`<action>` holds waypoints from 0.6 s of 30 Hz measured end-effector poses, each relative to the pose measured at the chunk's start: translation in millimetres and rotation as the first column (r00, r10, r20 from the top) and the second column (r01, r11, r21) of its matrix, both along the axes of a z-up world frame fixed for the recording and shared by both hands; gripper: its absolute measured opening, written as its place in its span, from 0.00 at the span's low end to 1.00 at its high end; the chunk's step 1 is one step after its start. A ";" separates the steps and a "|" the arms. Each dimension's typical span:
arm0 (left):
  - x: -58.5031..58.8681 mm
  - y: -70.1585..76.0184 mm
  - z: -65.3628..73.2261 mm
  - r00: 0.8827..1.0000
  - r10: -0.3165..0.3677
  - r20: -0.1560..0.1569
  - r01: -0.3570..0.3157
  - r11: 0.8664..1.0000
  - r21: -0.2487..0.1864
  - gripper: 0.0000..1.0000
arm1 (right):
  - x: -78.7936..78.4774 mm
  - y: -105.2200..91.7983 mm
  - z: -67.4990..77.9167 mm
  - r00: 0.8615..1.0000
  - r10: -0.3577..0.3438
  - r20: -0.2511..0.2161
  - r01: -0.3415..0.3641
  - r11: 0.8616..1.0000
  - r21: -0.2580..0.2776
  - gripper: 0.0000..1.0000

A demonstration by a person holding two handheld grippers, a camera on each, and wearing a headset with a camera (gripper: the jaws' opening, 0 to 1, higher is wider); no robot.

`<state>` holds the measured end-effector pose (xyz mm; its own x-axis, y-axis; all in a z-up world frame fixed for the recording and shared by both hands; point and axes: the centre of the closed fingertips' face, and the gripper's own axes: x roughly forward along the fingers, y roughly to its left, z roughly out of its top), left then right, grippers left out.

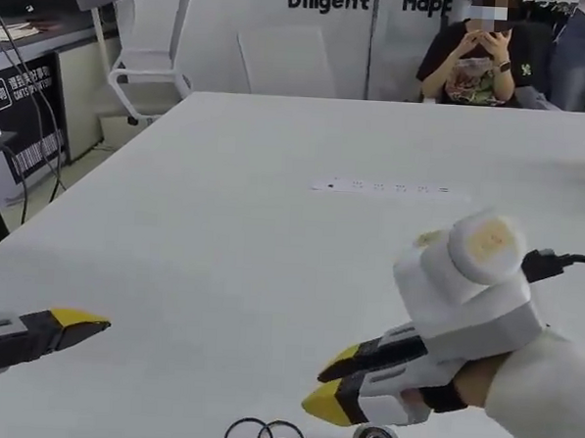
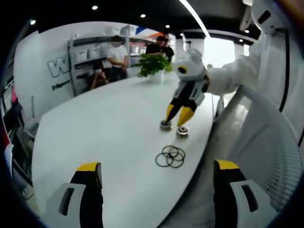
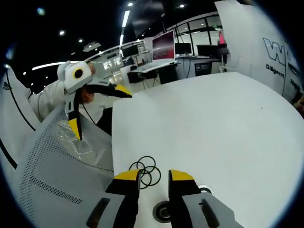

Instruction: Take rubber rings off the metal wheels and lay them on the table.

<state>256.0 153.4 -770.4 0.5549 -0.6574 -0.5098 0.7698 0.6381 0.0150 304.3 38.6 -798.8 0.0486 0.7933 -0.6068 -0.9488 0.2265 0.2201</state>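
Rubber rings (image 1: pixel 266 436), thin and black, lie overlapped in a loose cluster on the white table (image 1: pixel 271 257), just ahead of the right gripper (image 3: pixel 154 175). Its yellow-tipped jaws stand a narrow gap apart and clamp nothing. One metal wheel (image 3: pixel 162 211) lies on the table beneath that gap. A second wheel (image 3: pixel 205 191) lies just beside one jaw, partly hidden. The left gripper (image 2: pixel 157 165) is held at the table's edge, well apart from the rings, its jaws spread wide and empty. A white mesh chair (image 2: pixel 266 142) stands beside that edge. At the far end a potted plant (image 2: pixel 153 64) stands on the table, with people (image 2: pixel 115 59) beyond it.
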 end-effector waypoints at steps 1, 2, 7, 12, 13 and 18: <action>0.0 -0.2 -0.3 1.000 -0.001 -0.001 0.001 1.000 0.000 0.99 | -0.4 -2.5 2.7 1.000 -0.005 0.002 0.005 1.000 0.008 0.22; 0.0 -0.5 -0.5 1.000 -0.001 -0.002 0.001 1.000 -0.001 0.99 | -1.0 -6.8 6.1 1.000 -0.006 0.017 0.006 1.000 0.014 0.24; -0.9 0.1 -2.1 1.000 0.000 -0.008 0.000 1.000 -0.005 1.00 | 0.5 -27.1 23.1 0.996 -0.027 0.089 0.023 0.999 0.036 0.30; 0.4 3.5 -4.0 1.000 0.014 -0.009 -0.014 1.000 -0.007 1.00 | -1.7 -47.7 39.1 0.992 -0.073 0.104 0.065 0.995 0.080 0.40; 0.9 4.7 -4.8 1.000 0.019 -0.010 -0.019 1.000 -0.006 1.00 | -0.9 -53.5 40.1 0.990 -0.083 0.109 0.074 0.994 0.084 0.44; 0.7 5.4 -5.1 1.000 0.021 -0.014 -0.021 1.000 -0.008 1.00 | 0.0 -75.1 36.7 0.983 -0.128 0.133 0.119 0.990 0.073 0.57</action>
